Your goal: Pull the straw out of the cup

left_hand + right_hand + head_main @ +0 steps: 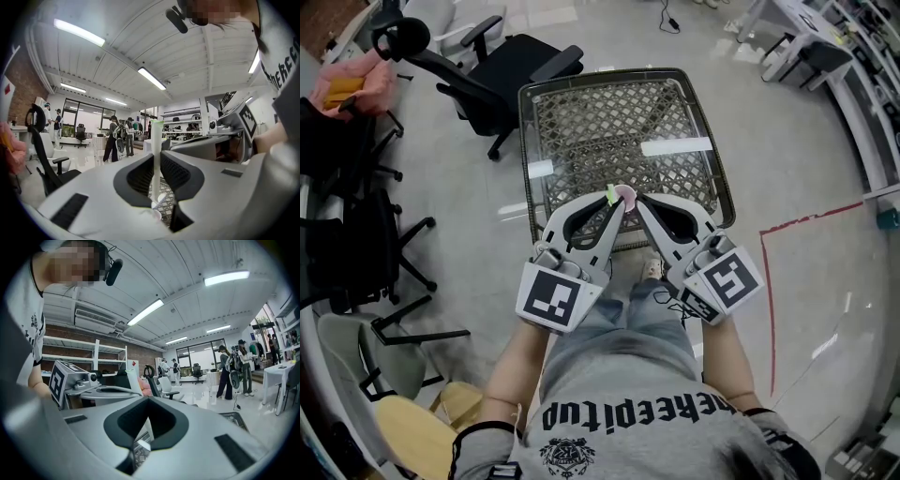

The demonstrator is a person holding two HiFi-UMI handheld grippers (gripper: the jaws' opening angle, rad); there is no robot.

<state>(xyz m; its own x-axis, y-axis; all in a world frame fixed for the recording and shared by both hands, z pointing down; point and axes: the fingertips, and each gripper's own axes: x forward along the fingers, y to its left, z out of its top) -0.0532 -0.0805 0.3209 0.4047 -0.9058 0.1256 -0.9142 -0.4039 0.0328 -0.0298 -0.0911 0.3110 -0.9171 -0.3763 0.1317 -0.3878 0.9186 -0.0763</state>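
Over the near edge of the glass table (534, 141), both grippers meet at a small pink cup (626, 193) with a green-tipped straw (610, 195) in it. My left gripper (615, 206) is shut on the straw. In the left gripper view the straw (155, 154) stands upright between the black pads, and the cup's pale rim (157, 213) shows below. My right gripper (636, 202) comes in from the right, its jaws narrowed on the cup. In the right gripper view the straw (131, 383) leans up to the left, and a pale part of the cup (142, 445) sits between the jaws.
The table has a woven lattice (609, 131) under its glass. A black office chair (502, 75) stands at its far left, and more chairs (356, 244) line the left side. Red tape (778, 281) marks the floor at the right. People (112, 138) stand far off in the room.
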